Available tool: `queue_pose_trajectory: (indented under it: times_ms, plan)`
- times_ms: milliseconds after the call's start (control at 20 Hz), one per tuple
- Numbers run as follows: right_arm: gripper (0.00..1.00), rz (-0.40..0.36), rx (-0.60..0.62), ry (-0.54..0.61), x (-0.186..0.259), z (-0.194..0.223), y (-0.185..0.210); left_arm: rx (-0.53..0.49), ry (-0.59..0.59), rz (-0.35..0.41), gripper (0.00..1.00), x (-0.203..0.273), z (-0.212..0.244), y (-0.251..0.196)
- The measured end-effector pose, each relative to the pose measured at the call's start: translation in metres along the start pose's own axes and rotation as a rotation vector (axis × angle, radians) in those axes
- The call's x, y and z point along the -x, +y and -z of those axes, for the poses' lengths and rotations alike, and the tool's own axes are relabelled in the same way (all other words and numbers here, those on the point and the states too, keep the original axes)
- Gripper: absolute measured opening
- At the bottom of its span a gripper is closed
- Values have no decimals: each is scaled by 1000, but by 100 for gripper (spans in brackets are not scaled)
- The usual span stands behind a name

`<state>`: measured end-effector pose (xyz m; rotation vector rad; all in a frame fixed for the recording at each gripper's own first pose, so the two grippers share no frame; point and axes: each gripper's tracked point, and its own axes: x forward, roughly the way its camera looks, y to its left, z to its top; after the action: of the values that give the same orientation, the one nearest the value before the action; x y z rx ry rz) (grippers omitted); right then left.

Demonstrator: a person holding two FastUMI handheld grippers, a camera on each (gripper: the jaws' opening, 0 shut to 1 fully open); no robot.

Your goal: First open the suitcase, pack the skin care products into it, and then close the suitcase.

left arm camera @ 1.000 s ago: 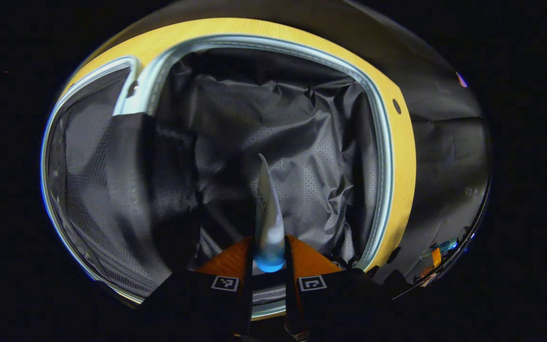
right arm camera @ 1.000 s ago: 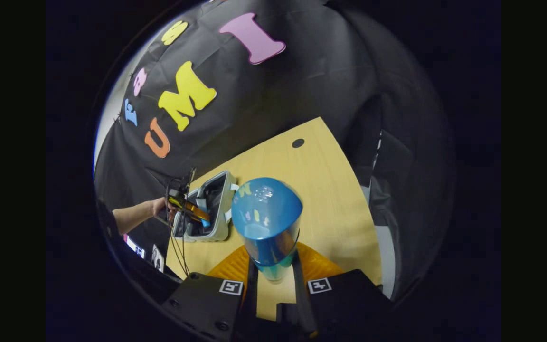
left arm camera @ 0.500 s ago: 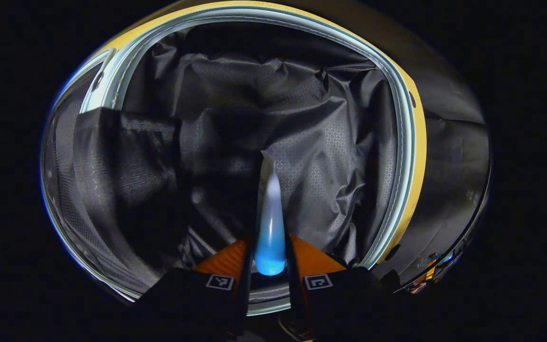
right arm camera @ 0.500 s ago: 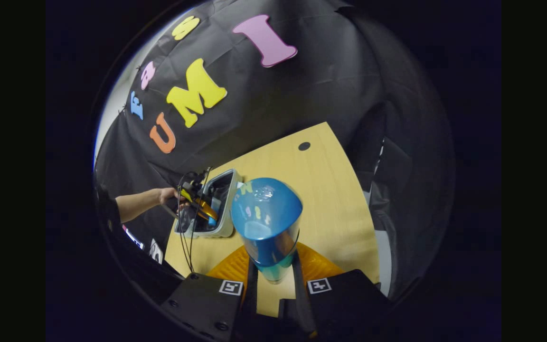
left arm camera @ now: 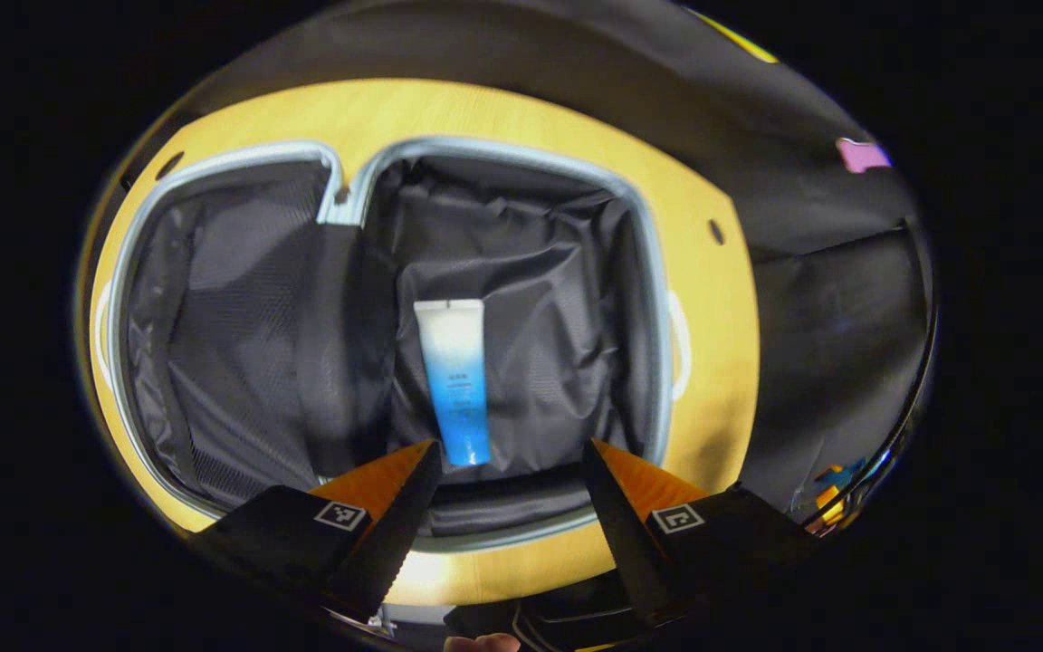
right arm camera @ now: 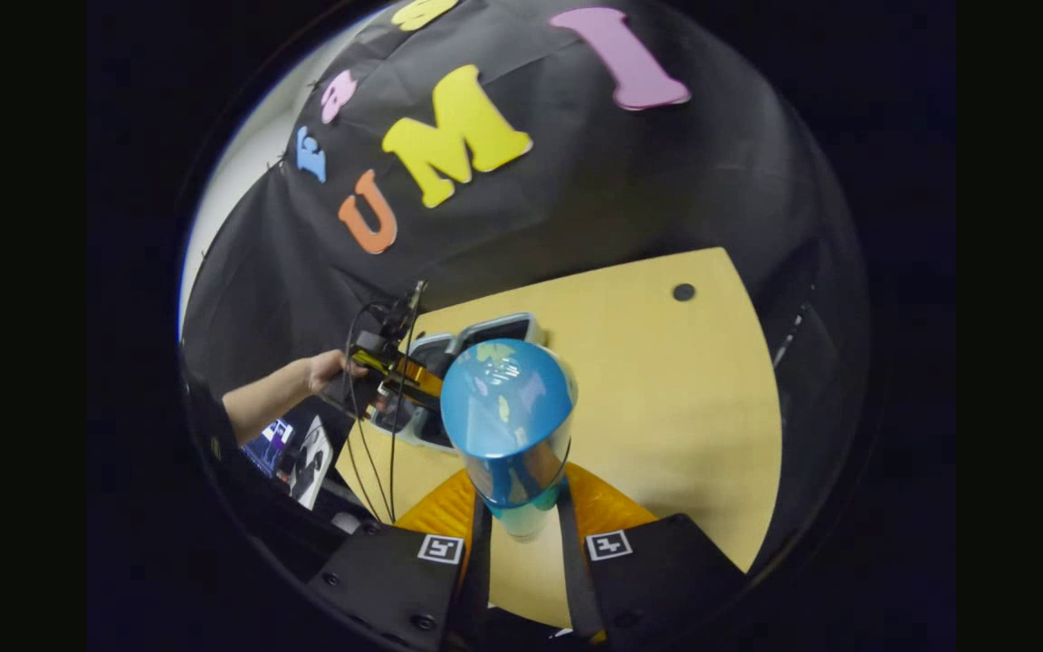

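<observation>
Left gripper view. The suitcase [left arm camera: 377, 163] lies open flat on the wooden table [left arm camera: 712, 299], its two dark fabric-lined halves side by side within a pale zipper rim. A white-to-blue squeeze tube [left arm camera: 455, 380] lies flat on the lining of the right half, its flat crimped end toward the far side and its blue end toward the near rim. The left gripper [left arm camera: 508, 471] hovers above the near rim with its fingers spread wide apart and nothing between them; the tube lies below and clear of both.

Right gripper view. The right gripper [right arm camera: 520, 516] is clamped on the narrow lower end of a blue bottle [right arm camera: 508, 426], which widens toward the camera and is held above the table. Farther off to the left, the suitcase [right arm camera: 485, 330] is partly hidden behind the bottle, with the left gripper [right arm camera: 395, 371] and the hand [right arm camera: 327, 367] holding it over it.

Handling, as a judgement. The tube is probably light and soft-walled, yielding under pressure; it is best taken across its body near the stiffer cap end. The bottle looks rigid and glossy, hence possibly slippery, and top-heavy when gripped at its narrow end.
</observation>
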<state>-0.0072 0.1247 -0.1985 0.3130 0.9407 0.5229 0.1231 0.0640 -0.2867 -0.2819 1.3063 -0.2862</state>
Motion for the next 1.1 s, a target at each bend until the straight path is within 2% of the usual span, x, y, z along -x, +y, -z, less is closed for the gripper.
queue_pose_trajectory:
  times_ms: [100, 150, 200, 300, 350, 500, 600, 650, 800, 950, 1000, 1100]
  plan:
    - [30, -34, 31, 58, -38, -12, 30, -66, -232, -27, 99, 40, -4, -10]
    - [33, -44, 42, 92, -57, -15, 44, -85, -365, -47, 98, 65, -7, -16]
    - [30, -54, 52, 126, -77, -18, 55, -89, -507, -69, 98, 94, -8, -22]
    - [32, -57, 53, 211, -119, -16, 74, -74, -742, -119, 98, 148, 5, -27]
    - [33, -57, 43, 256, -139, -13, 81, -62, -843, -168, 98, 172, 17, -21]
    - [32, 13, 34, 368, -200, 0, 82, -6, -1095, -338, 98, 250, 51, 12]
    - [32, 86, 24, 428, -237, 12, 74, 51, -1154, -388, 98, 270, 76, 29]
    - [33, 119, 16, 452, -251, 18, 70, 75, -1172, -390, 98, 270, 80, 32]
    - [33, 206, -1, 512, -285, 31, 60, 119, -1211, -360, 98, 286, 99, 42]
    - [33, 295, -59, 590, -306, 49, 46, 120, -1230, -335, 98, 299, 110, 46]
    - [29, 323, -65, 611, -311, 53, 40, 116, -1228, -335, 98, 301, 114, 47]
    - [33, 382, -78, 630, -320, 57, 28, 110, -1215, -349, 98, 304, 123, 48]
